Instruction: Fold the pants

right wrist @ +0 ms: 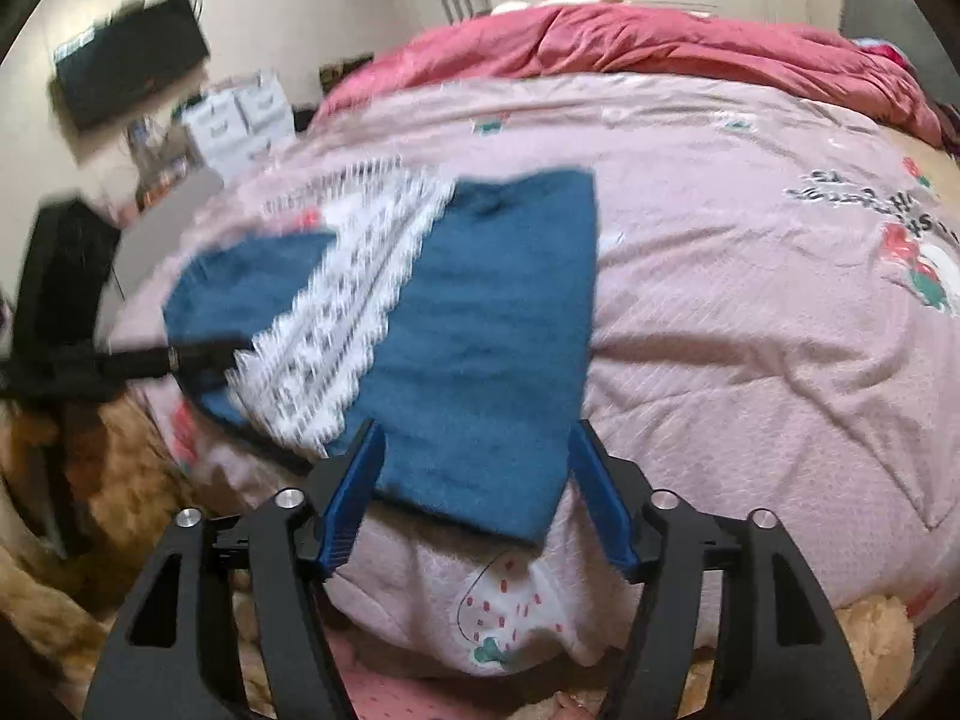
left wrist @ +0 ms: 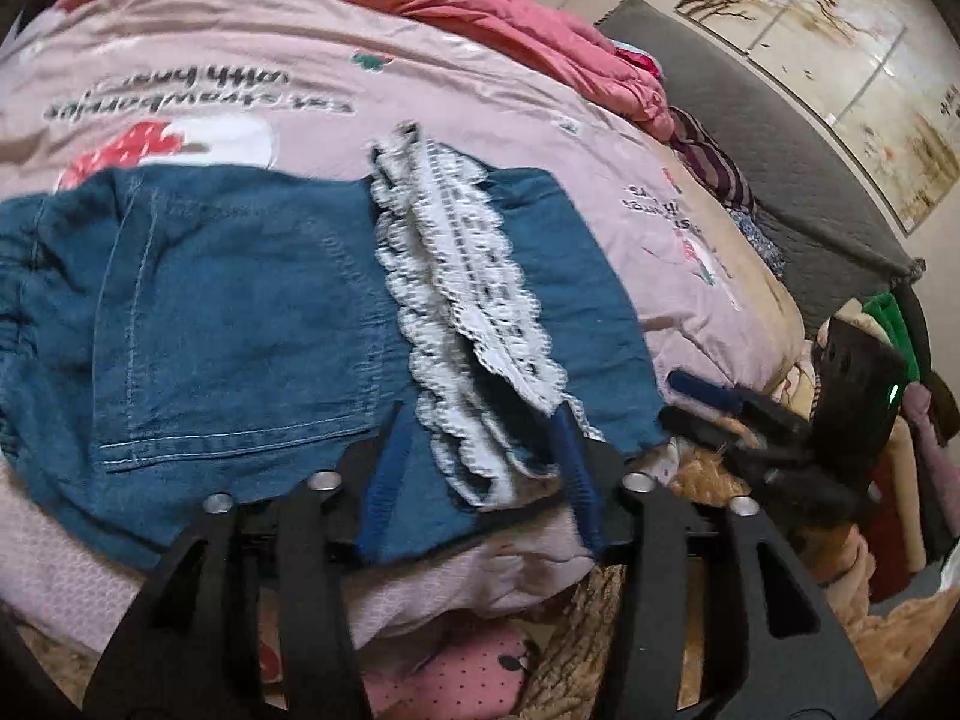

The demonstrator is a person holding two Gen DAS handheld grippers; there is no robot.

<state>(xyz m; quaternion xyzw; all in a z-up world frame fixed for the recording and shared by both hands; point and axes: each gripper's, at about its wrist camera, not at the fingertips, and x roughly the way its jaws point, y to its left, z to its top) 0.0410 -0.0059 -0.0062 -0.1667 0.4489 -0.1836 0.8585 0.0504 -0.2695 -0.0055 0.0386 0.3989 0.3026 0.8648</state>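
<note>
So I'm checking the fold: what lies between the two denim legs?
A strip of white lace trim lies between the denim legs; it shows in both wrist views.

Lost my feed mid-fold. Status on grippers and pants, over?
Left hand-held gripper open over lace hem. Right hand-held gripper open, astride pants edge. Pants folded on bed. Nothing in the way.

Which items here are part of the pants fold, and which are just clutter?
Job:
- denim pants with white lace trim, lying folded on the pink bedspread
- left gripper, right gripper, both open

Lying about:
- red quilt
- striped garment
- grey headboard
- wall painting
</note>
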